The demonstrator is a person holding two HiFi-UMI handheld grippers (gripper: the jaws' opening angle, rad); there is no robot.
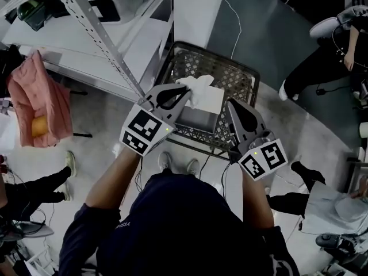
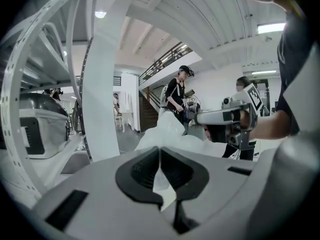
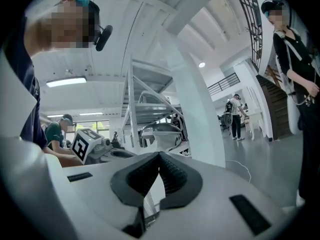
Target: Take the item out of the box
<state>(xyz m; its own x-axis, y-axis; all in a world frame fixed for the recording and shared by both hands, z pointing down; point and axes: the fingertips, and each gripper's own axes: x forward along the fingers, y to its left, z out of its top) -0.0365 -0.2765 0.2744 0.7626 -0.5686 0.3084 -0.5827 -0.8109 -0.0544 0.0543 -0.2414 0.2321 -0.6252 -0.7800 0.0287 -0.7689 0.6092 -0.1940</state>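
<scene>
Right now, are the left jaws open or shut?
Shut. The left gripper pinches a white bag between its jaws.

Landmark: the dark lattice plastic crate.

- In the crate we find an open grey rectangular box.
- Over the box lies the white crumpled soft package.
- The left gripper sits at the package's left edge, above the crate's left half. The right gripper sits at the package's right edge.
- Left of the crate stands the perforated grey metal rack. Farther left is a pink cloth.
- Behind the crate is a white square pillar.
- Before it is a pair of pale shoes.
</scene>
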